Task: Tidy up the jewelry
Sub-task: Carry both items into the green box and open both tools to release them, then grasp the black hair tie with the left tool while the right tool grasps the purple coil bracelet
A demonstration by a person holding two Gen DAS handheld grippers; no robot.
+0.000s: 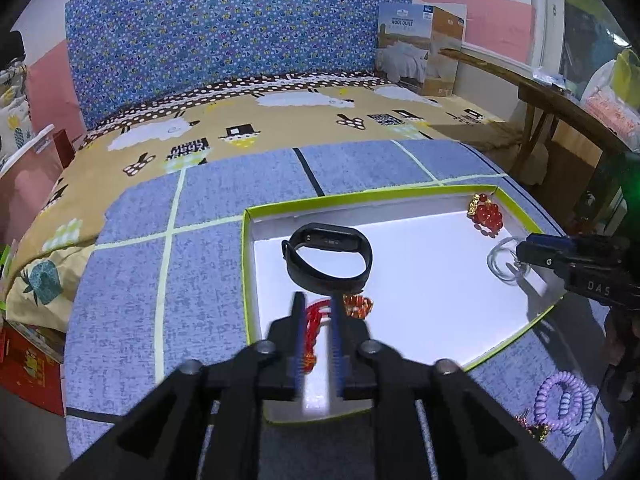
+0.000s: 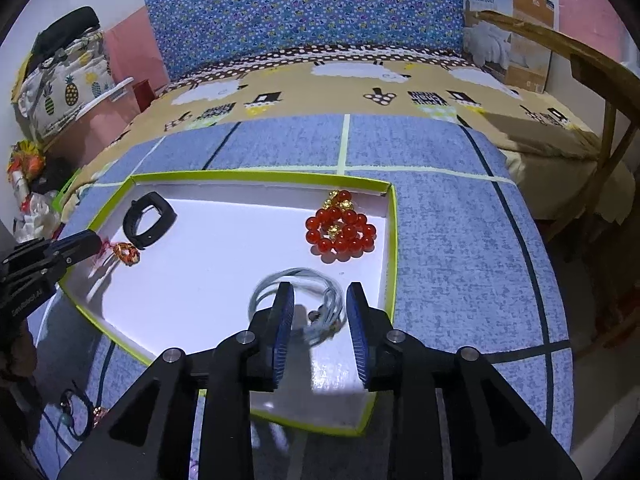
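Note:
A white tray with a lime-green rim (image 1: 245, 264) (image 2: 394, 240) sits on the blue mat. In it lie a black fitness band (image 1: 330, 258) (image 2: 147, 220), a red bead bracelet with gold charms (image 1: 485, 213) (image 2: 342, 230), a small orange bead ring (image 1: 357, 306) (image 2: 126, 253), a red cord piece (image 1: 316, 316) and a pale blue cord bracelet (image 2: 300, 300) (image 1: 505, 263). My left gripper (image 1: 316, 312) is open over the red cord. My right gripper (image 2: 320, 300) is open over the pale blue cord bracelet, which lies between the fingers.
A purple coil hair tie (image 1: 564, 402) and a small gold-red charm (image 1: 532, 428) lie on the mat outside the tray at the front. A dark cord with beads (image 2: 74, 412) lies on the mat too. A wooden chair (image 2: 600, 92) stands at the right, a quilt box (image 1: 420, 48) behind.

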